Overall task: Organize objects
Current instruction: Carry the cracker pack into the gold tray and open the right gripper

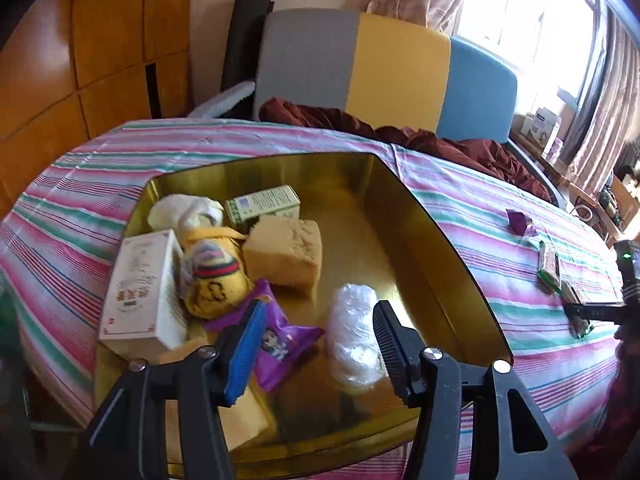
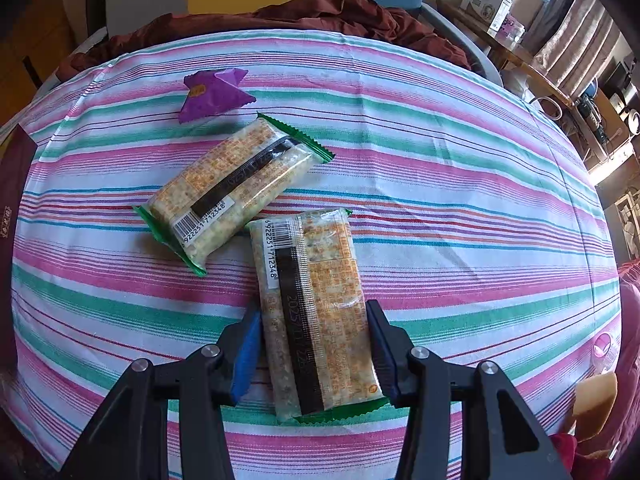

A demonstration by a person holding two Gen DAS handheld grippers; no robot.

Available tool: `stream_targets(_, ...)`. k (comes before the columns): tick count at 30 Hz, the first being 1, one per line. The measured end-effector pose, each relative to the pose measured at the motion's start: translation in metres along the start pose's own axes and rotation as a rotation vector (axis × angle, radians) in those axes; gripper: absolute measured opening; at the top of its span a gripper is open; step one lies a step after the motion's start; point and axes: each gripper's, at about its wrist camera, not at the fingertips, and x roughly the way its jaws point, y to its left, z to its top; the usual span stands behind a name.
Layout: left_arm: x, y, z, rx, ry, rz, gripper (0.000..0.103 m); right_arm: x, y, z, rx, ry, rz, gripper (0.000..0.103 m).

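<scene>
My left gripper [image 1: 318, 308] hangs open over a gold tin [image 1: 440, 232]. Below its fingers lie a purple snack packet [image 1: 280, 340] and a clear plastic bundle [image 1: 354, 336], neither one pinched. The tin also holds a white box [image 1: 140, 288], a yellow knitted piece [image 1: 212, 276], a yellow sponge [image 1: 286, 254] and a green-white carton [image 1: 264, 202]. My right gripper [image 2: 313, 308] is shut on a green-edged cracker pack [image 2: 316, 304] that lies on the striped cloth [image 2: 440, 160]. A second cracker pack [image 2: 232, 188] lies just beyond it, and a purple packet [image 2: 214, 92] farther back.
A grey, yellow and blue sofa back [image 1: 360, 60] with a dark red blanket [image 1: 460, 144] stands behind the table. The tin's maroon outer wall [image 2: 12, 200] is at the left in the right wrist view. A yellow sponge piece [image 2: 596, 396] sits at the right edge.
</scene>
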Motion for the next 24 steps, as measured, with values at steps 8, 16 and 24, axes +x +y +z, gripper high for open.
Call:
stream_targets(8, -0.014, 0.013, -0.002, -0.007, -0.029, 0.018, 0.058, -0.003, 0.02, -0.005, -0.013, 0.025, 0.062, 0.049)
stream_targets(16, -0.023, 0.026, -0.004, -0.023, -0.053, 0.035, 0.058, -0.016, 0.075, -0.02, -0.097, 0.017, 0.159, 0.049)
stream_targets(24, -0.033, 0.044, -0.008, -0.048, -0.066, 0.053, 0.06, -0.024, 0.115, -0.012, -0.128, 0.019, 0.277, 0.049)
